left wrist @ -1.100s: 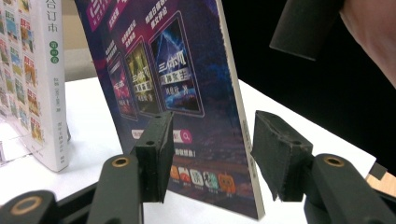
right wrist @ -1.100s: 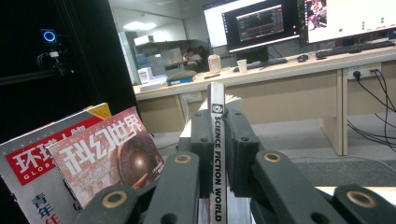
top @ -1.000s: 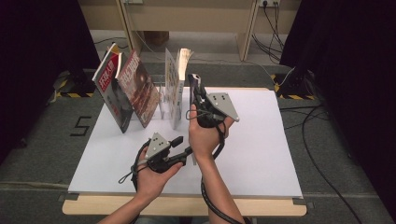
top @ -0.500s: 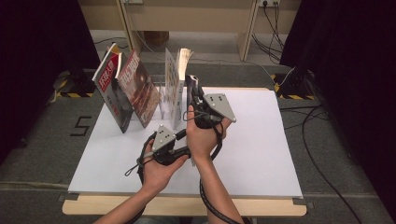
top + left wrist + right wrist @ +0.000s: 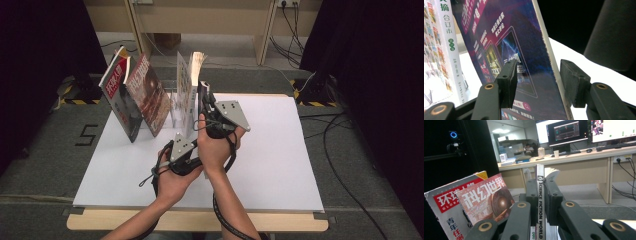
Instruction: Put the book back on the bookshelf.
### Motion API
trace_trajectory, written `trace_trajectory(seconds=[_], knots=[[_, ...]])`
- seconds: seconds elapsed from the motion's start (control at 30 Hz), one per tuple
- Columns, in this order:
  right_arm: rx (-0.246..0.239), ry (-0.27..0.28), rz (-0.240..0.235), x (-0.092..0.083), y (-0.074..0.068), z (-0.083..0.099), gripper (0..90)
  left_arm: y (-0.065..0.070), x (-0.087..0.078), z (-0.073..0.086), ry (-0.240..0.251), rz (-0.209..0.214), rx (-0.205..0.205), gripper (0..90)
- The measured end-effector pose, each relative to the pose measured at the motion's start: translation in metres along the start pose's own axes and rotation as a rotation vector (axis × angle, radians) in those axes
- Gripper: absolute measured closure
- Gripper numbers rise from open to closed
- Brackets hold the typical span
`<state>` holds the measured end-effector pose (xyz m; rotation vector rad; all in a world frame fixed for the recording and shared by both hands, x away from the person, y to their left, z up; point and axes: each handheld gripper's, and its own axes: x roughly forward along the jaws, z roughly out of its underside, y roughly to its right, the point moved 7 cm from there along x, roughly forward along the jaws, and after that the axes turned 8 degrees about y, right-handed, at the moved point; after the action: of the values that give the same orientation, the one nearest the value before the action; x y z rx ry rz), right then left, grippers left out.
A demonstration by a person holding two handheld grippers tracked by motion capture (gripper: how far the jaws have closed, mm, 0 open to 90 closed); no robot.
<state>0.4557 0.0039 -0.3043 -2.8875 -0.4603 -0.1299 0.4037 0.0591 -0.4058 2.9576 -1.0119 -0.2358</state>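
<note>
Standing the mag in the rack, both grippers on it.
L gripper (image 5: pixel 536 82) jaws apart round the mag's (image 5: pixel 204 95) lower edge, not pressing; R gripper (image 5: pixel 541 202) clamped on its spine. I'd hold R steady, mag upright beside the books (image 5: pixel 186 85), then ease L off.
</note>
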Motion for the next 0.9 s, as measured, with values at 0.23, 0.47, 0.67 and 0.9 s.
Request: trace_trajectory(seconds=[0.23,0.47,0.67,0.9], knots=[[-0.003,-0.008,-0.011,-0.0012,-0.0022,0.0000,83.6,-0.0008,0.0006,0.0003,-0.007,-0.016,0.008,51.7],[0.036,-0.031,-0.031,-0.0029,-0.0006,-0.0003,83.6,-0.0046,-0.0001,0.0025,-0.011,-0.033,-0.007,54.3],[0.038,-0.038,-0.034,-0.0038,-0.0013,-0.0005,83.6,-0.0051,-0.0001,-0.0005,-0.002,-0.048,-0.020,55.0],[0.034,-0.035,-0.033,-0.0037,-0.0032,0.0003,83.5,-0.0071,-0.0004,-0.0061,0.015,-0.069,-0.005,55.8]])
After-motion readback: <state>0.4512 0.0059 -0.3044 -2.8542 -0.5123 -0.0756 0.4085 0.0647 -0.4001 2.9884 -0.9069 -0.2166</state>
